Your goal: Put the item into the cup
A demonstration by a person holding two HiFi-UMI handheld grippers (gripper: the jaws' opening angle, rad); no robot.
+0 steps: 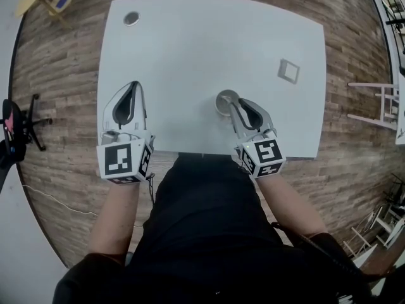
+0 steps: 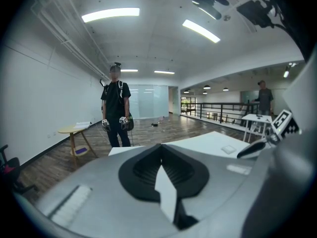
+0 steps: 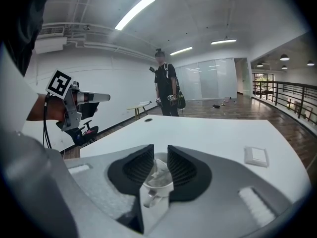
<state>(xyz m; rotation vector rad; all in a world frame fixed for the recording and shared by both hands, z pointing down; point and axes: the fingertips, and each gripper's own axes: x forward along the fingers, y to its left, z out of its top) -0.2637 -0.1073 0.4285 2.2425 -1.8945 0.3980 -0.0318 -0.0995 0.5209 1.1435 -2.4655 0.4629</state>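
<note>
Crumpled white item (image 3: 159,175) lay in the cup (image 3: 156,189) by the desk's (image 3: 213,133) near edge, unpinched below the right gripper's (image 3: 160,150) spread jaws, looking light, soft, crushable and best taken by its raised top, while the left gripper (image 2: 161,148) was pressed together, empty.

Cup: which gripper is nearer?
Right. The right gripper is at the cup, jaws apart on either side of its rim; the left gripper is well off to the cup's left.
</note>
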